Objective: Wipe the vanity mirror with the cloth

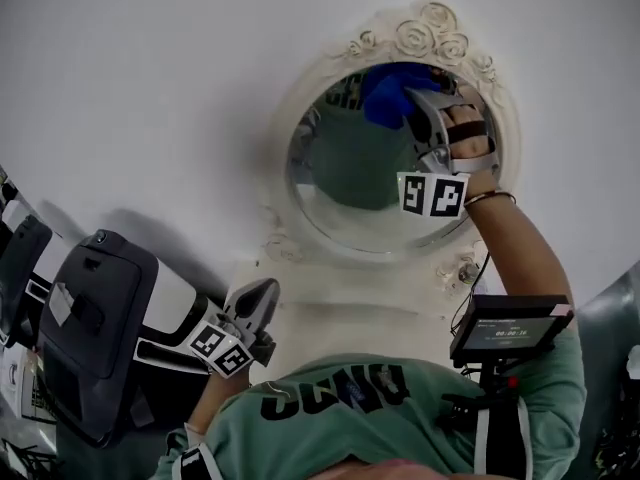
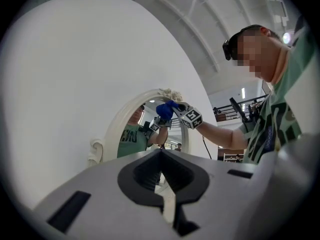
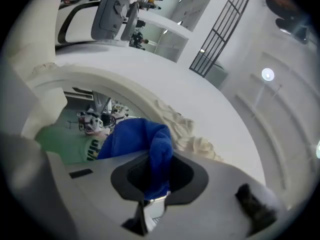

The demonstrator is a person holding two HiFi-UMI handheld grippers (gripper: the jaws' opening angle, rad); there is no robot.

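- The right gripper (image 3: 151,186) has its jaws clamped on the blue terry cloth (image 3: 142,141), pressed to the upper glass of the oval cream-framed vanity mirror (image 1: 345,173); the remaining glass lies below.
- The left gripper (image 2: 161,183), jaws together and empty, sits low near the mirror's base, farther off.

Deep blue on the cloth (image 3: 145,144). Cream-white on the vanity mirror (image 1: 420,38) frame, with rose relief along the top. Pale grey on the left gripper (image 2: 161,176) and right gripper (image 3: 152,184), dark grey recess at the jaws. Black-and-white square markers on each cube (image 1: 433,194). Plain white wall (image 1: 150,68). Green shirt (image 1: 340,418) with dark lettering. Black screen unit (image 1: 510,328).
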